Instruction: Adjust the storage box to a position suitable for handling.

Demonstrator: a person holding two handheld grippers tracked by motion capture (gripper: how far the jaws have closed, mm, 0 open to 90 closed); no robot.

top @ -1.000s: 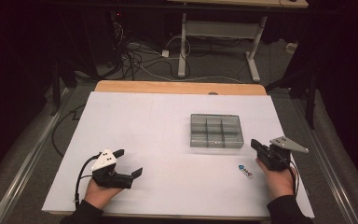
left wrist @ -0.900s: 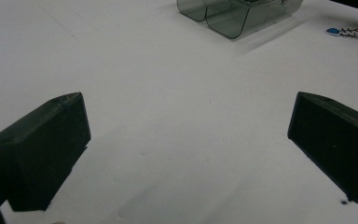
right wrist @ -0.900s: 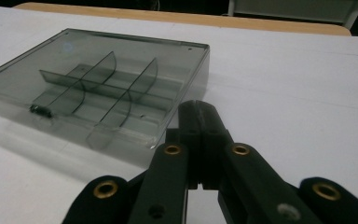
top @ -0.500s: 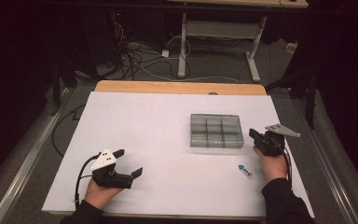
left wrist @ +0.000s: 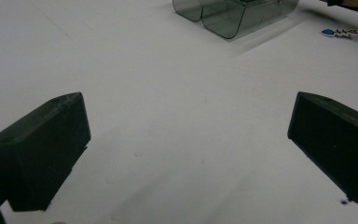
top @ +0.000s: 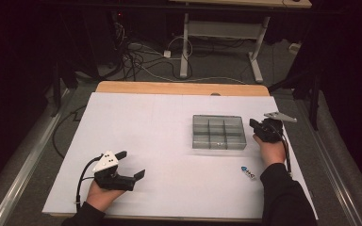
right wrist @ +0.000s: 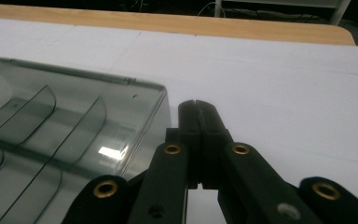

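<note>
On the white desk (top: 160, 136) the grey compartment box (top: 218, 132) lies long side across, its right end just beside the right tool (top: 257, 126), whose jaws are pressed together empty, while the wide-open, empty left tool (top: 131, 165) sits well apart.

Count on table: one clear compartment box (top: 218, 132) at 2 o'clock, six cells; one small blue-tipped item (top: 248, 172) at 4 o'clock; two grippers, left gripper (top: 131, 165), right gripper (top: 255, 125).

Small blue-tipped item (top: 248, 172) on white table (top: 160, 127)
</note>
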